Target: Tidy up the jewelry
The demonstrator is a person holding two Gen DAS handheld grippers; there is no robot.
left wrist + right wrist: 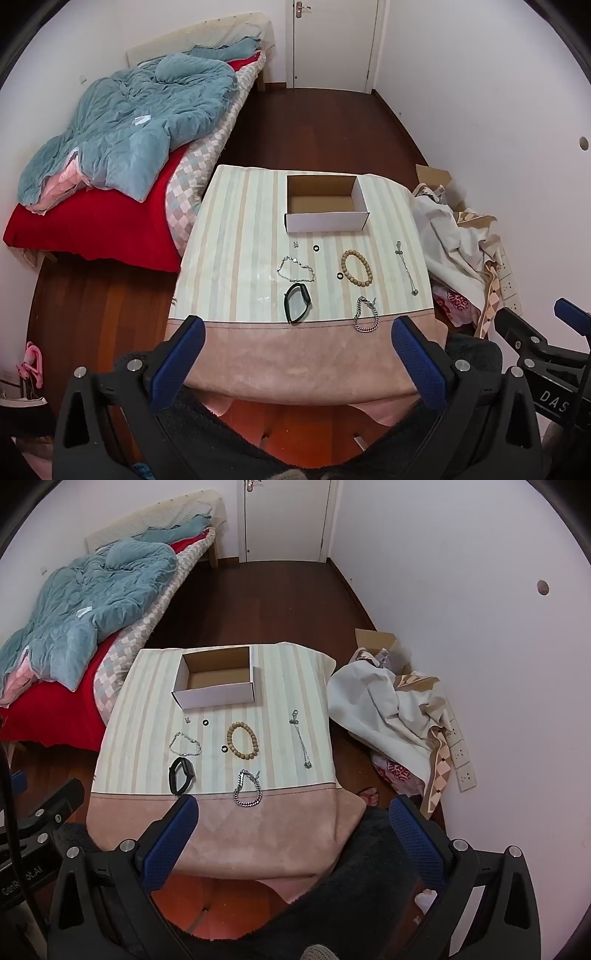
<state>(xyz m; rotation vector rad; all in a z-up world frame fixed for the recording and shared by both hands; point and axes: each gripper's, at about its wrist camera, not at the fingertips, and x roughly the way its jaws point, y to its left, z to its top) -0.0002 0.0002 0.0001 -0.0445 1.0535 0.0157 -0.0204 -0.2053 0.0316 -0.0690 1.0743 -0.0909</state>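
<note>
An empty open white cardboard box (325, 222) (216, 696) stands at the far side of a small table with a striped cloth (236, 258) (147, 716). In front of it lie a wooden bead bracelet (356, 268) (242, 741), a black wristband (296, 303) (180, 775), a thick silver chain bracelet (365, 314) (248, 788), a thin silver bracelet (295, 268) (185, 744), a thin straight chain (405, 268) (302, 739), two small black rings (315, 248) (339, 276) and a tiny silver piece (295, 244). My left gripper (297, 354) and right gripper (295, 830) are open and empty, held back from the table's near edge.
A bed with a teal quilt (125, 122) and red sheet stands left of the table. A heap of cloth and cardboard (391, 709) lies on the floor at the right by the wall. A closed white door (332, 40) is at the far end. The right gripper's body (546, 350) shows in the left view.
</note>
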